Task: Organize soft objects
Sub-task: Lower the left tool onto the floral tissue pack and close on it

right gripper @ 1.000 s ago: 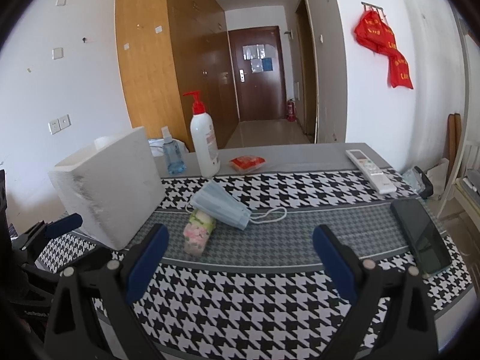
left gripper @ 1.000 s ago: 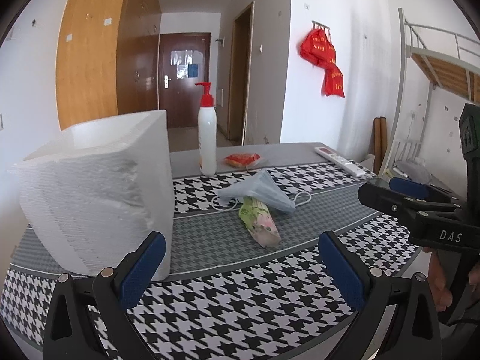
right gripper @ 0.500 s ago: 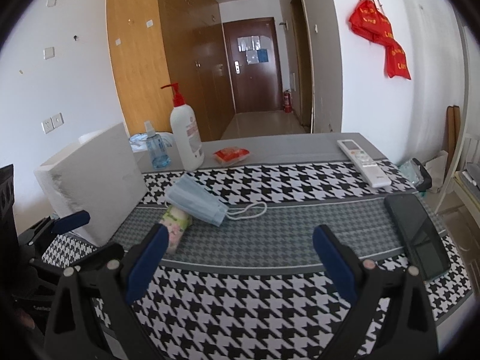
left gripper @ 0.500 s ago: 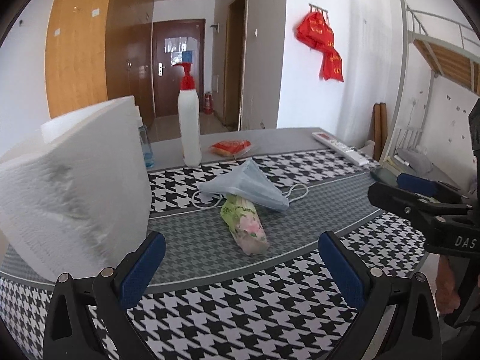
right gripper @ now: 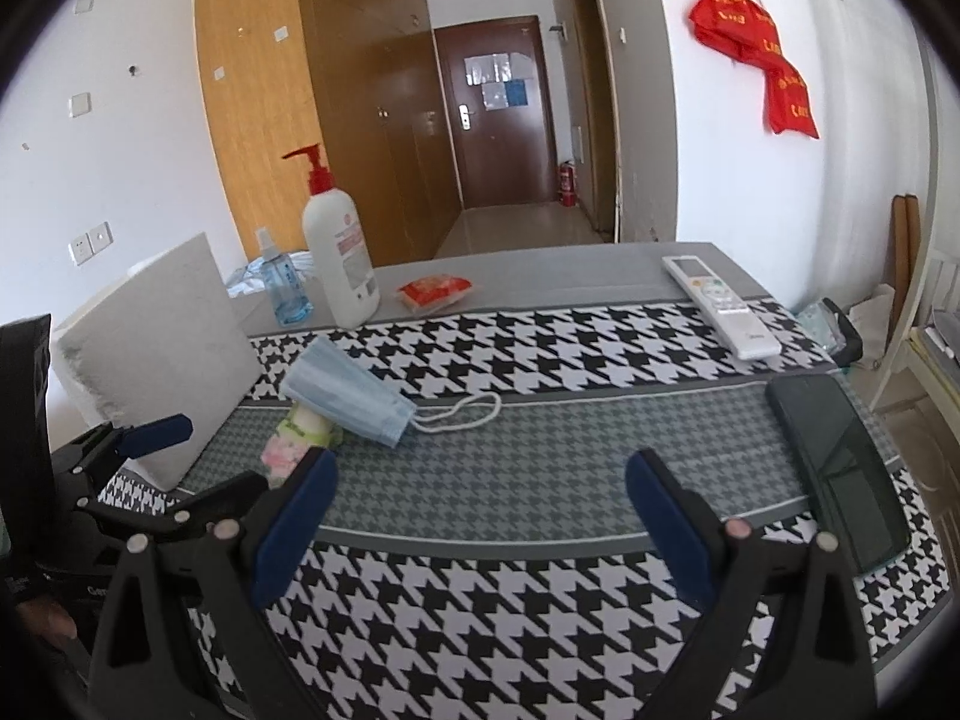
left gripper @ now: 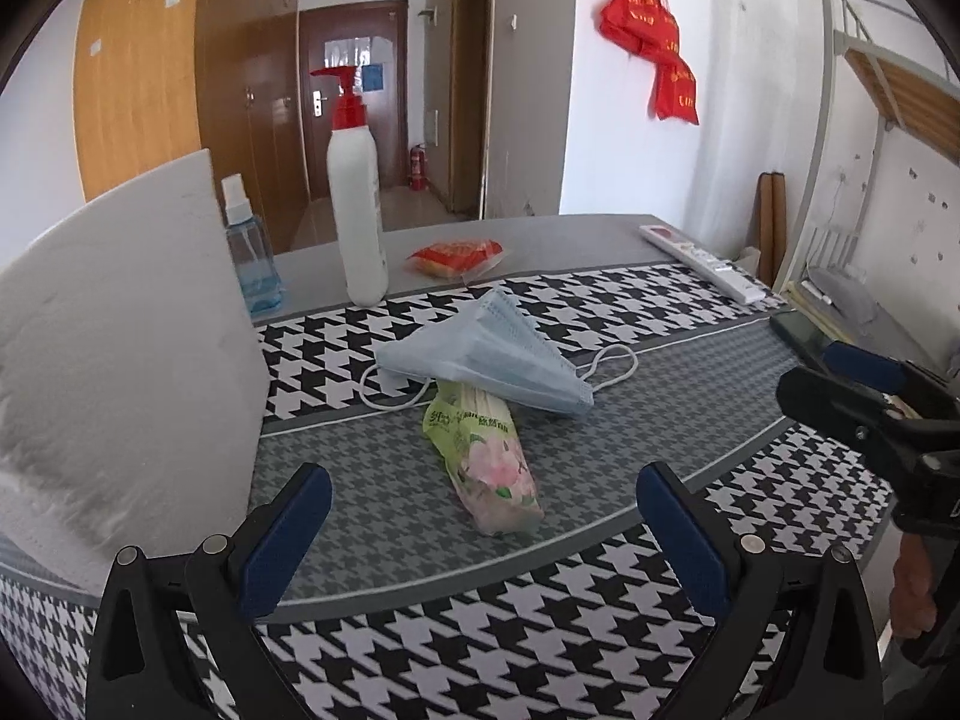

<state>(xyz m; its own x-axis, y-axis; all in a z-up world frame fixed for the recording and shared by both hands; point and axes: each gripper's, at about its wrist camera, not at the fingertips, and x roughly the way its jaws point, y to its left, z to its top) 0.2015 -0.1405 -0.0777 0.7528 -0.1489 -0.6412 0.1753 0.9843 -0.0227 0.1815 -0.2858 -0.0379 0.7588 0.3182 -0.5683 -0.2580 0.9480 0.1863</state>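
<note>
Both hand-held grippers have drifted rightward and closer to the soft things since a moment ago. Nearest, the left hand-held gripper (left gripper: 483, 531) and right hand-held gripper (right gripper: 480, 513) hang over the houndstooth-patterned tabletop (right gripper: 540, 600), each spread wide and holding nothing. Beyond them lies a green floral plastic tissue packet (left gripper: 489, 468), its far end under a pale blue pleated face mask (left gripper: 486, 357). Left stands a big white paper-tissue block (left gripper: 120, 372). Farther back stands a white pump bottle with red top (left gripper: 355, 204).
</note>
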